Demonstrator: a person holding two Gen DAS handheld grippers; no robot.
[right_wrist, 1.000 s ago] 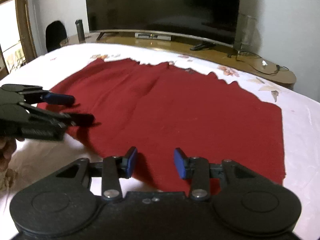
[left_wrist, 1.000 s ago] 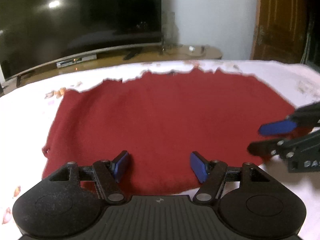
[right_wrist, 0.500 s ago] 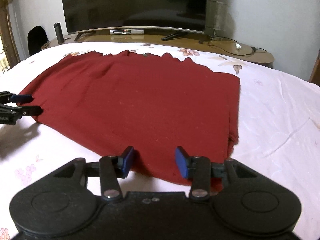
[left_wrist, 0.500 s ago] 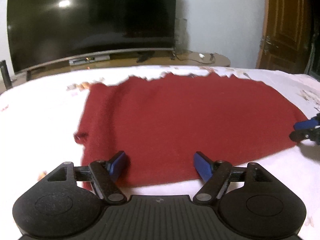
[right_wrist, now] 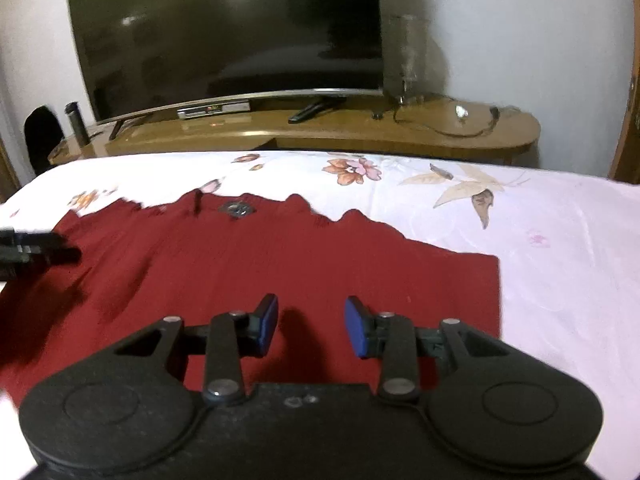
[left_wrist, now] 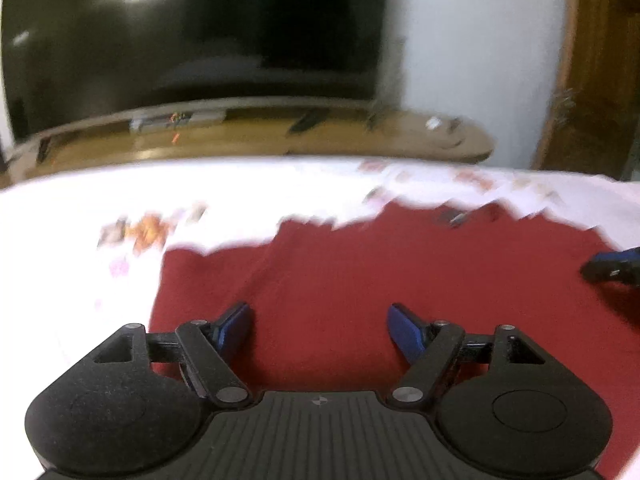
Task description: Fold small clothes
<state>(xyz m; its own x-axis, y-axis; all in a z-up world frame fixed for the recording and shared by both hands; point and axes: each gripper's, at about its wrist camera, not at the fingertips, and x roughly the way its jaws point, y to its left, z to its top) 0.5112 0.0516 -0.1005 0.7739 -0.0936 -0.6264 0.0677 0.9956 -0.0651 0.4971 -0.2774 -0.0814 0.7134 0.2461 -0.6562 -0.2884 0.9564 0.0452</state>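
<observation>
Nearest lens, left gripper (left_wrist: 320, 326) seen with jaws spread wide, nothing between, hovering over near-left part of red garment (left_wrist: 380, 280). Right gripper (right_wrist: 310, 326) likewise released, jaws narrower after just closing a little, empty, over near-right part. Garment laid flat on floral sheet (right_wrist: 560, 240). Near hem best pinched at 2 corners, single layer, lifted evenly toward jagged far edge. Beyond, TV (right_wrist: 224, 32) on wooden stand.

Left wrist view motion-blurred; red garment (left_wrist: 360, 280) near hem hidden behind gripper bodies.
</observation>
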